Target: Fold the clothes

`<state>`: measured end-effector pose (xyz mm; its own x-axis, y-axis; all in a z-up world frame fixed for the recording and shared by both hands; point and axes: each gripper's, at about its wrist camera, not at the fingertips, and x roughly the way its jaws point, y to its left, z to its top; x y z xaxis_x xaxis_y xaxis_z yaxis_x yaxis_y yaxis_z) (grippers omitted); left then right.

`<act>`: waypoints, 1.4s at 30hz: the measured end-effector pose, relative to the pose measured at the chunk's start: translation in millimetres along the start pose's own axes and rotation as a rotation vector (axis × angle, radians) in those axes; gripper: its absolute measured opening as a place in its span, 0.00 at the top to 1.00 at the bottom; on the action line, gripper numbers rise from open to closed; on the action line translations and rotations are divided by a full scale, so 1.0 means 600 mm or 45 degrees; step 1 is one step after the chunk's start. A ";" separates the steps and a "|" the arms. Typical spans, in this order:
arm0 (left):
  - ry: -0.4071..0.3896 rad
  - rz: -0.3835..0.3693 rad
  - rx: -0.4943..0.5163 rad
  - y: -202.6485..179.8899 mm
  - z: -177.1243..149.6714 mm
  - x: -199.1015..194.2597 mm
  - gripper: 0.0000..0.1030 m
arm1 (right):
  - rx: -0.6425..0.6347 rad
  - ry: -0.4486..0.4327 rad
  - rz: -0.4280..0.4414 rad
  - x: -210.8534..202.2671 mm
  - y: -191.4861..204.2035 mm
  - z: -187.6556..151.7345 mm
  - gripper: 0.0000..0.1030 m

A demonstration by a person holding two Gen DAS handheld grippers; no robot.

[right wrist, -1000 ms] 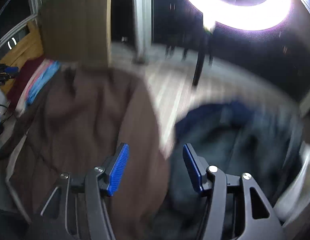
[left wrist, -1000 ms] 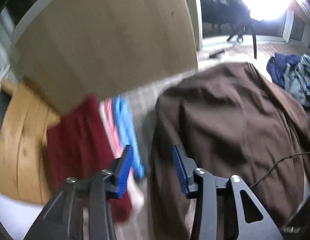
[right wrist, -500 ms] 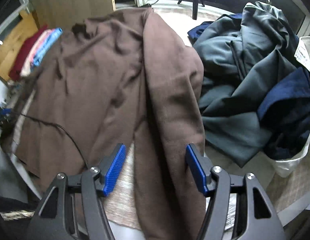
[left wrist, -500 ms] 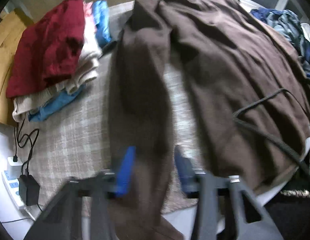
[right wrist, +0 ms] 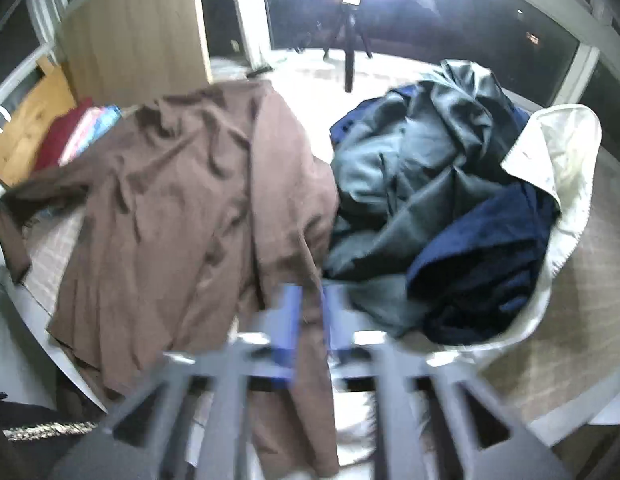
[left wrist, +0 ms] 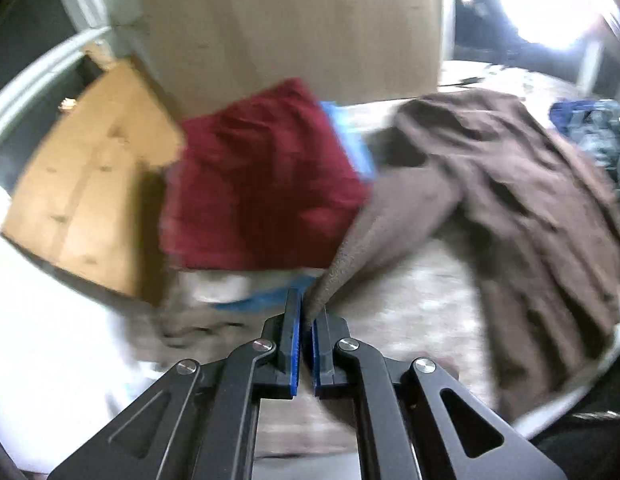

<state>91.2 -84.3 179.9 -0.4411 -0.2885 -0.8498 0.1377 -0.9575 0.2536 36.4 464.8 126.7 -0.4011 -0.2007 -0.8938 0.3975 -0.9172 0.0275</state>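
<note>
Left gripper [left wrist: 306,312]: fingers nearly together, opening slightly at this moment, a fold of the brown garment [left wrist: 509,216] pinched between the blue pads. The cloth runs up from the tips and right, onto the rest of the garment.

Right gripper [right wrist: 310,320]: badly motion-blurred. Fingers opening, the garment's near edge [right wrist: 310,380] sits between them. Can't tell if the pads still press on it.

Brown garment lies spread across the middle of the plaid-covered counter [left wrist: 429,292], wrinkled. In the right wrist view one side is folded inward along its length, and a sleeve end [right wrist: 10,240] trails off to the left edge of the counter. Lower hem hangs over the near rim.

Just left of the garment: a folded stack with a dark red piece [left wrist: 262,192] on top, cream and blue layers [left wrist: 266,300] under it. The brown sleeve passes just beside it; contact unclear, the view is blurred.

Right of the garment: an unfolded heap of grey clothing [right wrist: 421,168] with a navy piece [right wrist: 489,248] on it, in a white bag or basket [right wrist: 565,152].

Beyond the stack: a pine wooden panel [left wrist: 86,188] and an upright tan board [left wrist: 290,20]. Far back: a tripod [right wrist: 349,40] on the pale floor under a bright light, dark windows behind.
</note>
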 end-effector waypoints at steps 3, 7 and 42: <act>0.106 0.033 -0.047 0.023 -0.015 0.033 0.85 | -0.089 0.071 -0.018 0.049 0.037 -0.027 0.31; 0.051 -0.033 -0.089 0.026 -0.045 -0.005 0.80 | -0.216 0.176 -0.091 0.121 0.067 -0.058 0.32; 0.296 -0.704 0.455 -0.333 -0.233 0.037 0.67 | -0.452 0.167 0.154 0.100 0.228 -0.186 0.60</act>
<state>178.1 101.0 45.5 -0.1557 0.2118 -0.9648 -0.3704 -0.9180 -0.1418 159.0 365.5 26.6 -0.2346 -0.2331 -0.9437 0.7051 -0.7091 -0.0001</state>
